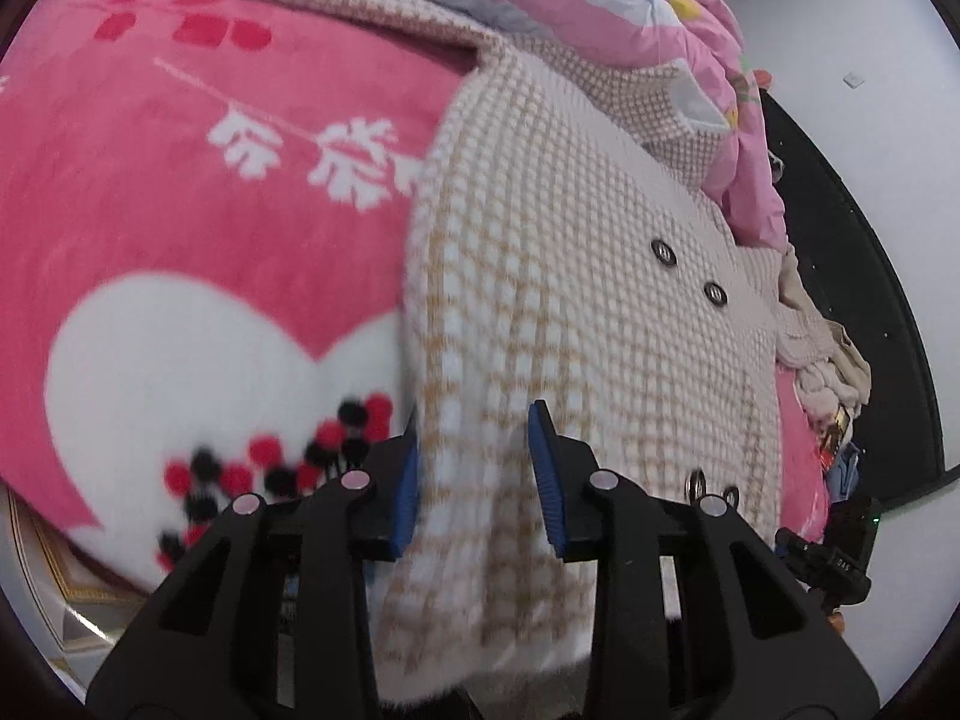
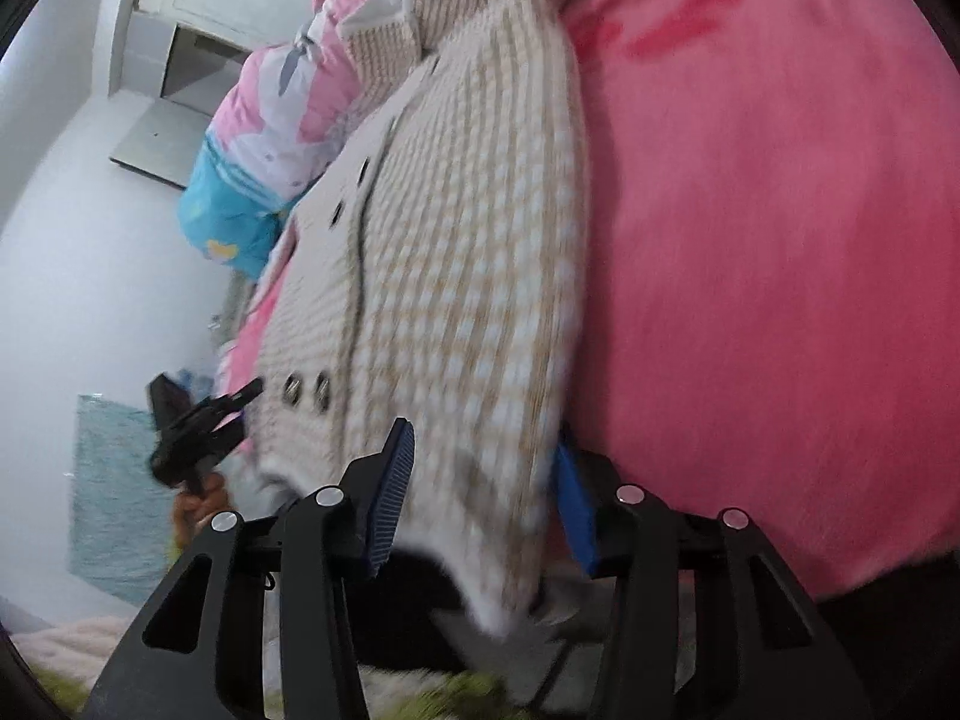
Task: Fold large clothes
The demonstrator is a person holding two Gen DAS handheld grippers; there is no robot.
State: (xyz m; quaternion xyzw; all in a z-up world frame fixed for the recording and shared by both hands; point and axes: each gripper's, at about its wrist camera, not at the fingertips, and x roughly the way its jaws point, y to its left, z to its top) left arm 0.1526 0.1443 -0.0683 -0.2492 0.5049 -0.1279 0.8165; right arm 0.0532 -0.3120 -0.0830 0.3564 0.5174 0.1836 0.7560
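Note:
A large cream and tan checked knit coat [image 1: 570, 276] with dark buttons lies on a pink blanket [image 1: 210, 228] on a bed. My left gripper [image 1: 474, 468] has its blue-padded jaws on either side of the coat's hem, with cloth filling the gap. My right gripper [image 2: 480, 480] stands the same way around the hem's other corner, seen on the coat [image 2: 456, 276] in the right wrist view. The left gripper also shows in the right wrist view [image 2: 198, 438], at the coat's left edge. The right gripper shows in the left wrist view [image 1: 840, 546], at the lower right.
A rumpled pink, white and blue quilt [image 1: 630, 6] is heaped at the bed's head, over the coat's top. Beige clothes [image 1: 822, 348] are piled at the bed's right side. A white wall and doorway [image 2: 198, 30] and a teal mat [image 2: 114, 492] are beyond the bed.

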